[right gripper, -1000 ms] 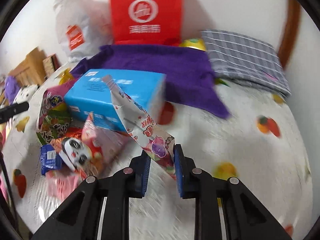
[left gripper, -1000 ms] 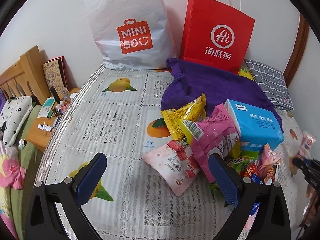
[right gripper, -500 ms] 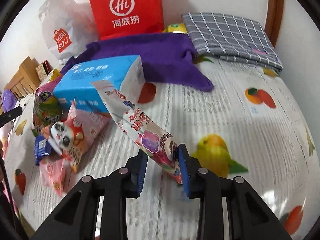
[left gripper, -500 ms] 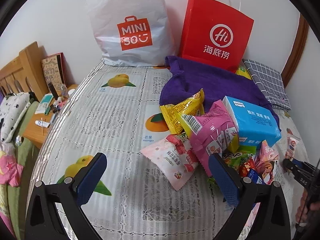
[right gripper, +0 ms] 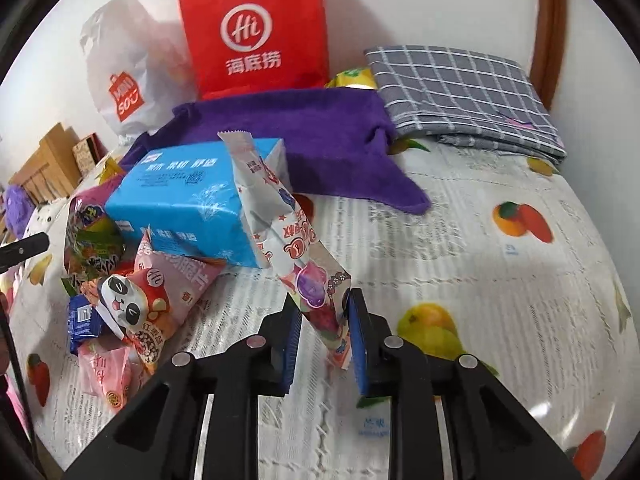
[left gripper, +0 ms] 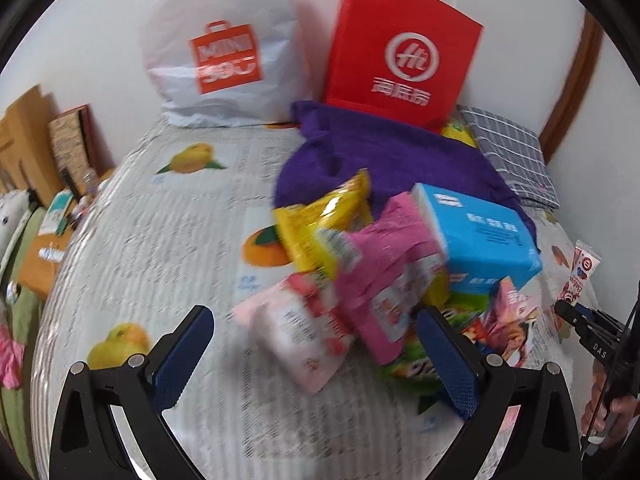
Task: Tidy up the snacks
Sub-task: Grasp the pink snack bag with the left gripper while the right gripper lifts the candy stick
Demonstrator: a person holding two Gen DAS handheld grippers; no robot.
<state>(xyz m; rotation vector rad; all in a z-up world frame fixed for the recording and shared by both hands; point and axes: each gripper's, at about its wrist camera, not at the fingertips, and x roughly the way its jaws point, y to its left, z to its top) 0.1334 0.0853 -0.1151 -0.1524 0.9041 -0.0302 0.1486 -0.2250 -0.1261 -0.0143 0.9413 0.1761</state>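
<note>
A pile of snacks lies on the fruit-print bed cover [left gripper: 168, 240]: a pale pink packet [left gripper: 296, 332], a pink bag [left gripper: 384, 272], a yellow bag [left gripper: 324, 216] and a blue tissue pack [left gripper: 480, 232]. My left gripper [left gripper: 312, 316] hangs open just in front of the pile, its right finger beside the pink bag and nothing between the pads. My right gripper [right gripper: 322, 308] is closing tight on the lower end of a long white-and-red snack packet [right gripper: 280, 232], which sticks up in front of the blue pack [right gripper: 188, 204]. A panda packet [right gripper: 136, 304] lies to its left.
A red paper bag [left gripper: 400, 64] and a white plastic bag [left gripper: 224, 56] stand against the back wall. A purple towel [left gripper: 384, 152] and a grey checked cloth [right gripper: 460, 88] lie behind the pile. A cluttered bedside table [left gripper: 44, 256] is off the left edge.
My left gripper has drifted closer to the snack pile, and its view is blurred. The long packet in my right gripper stands more upright than before.
</note>
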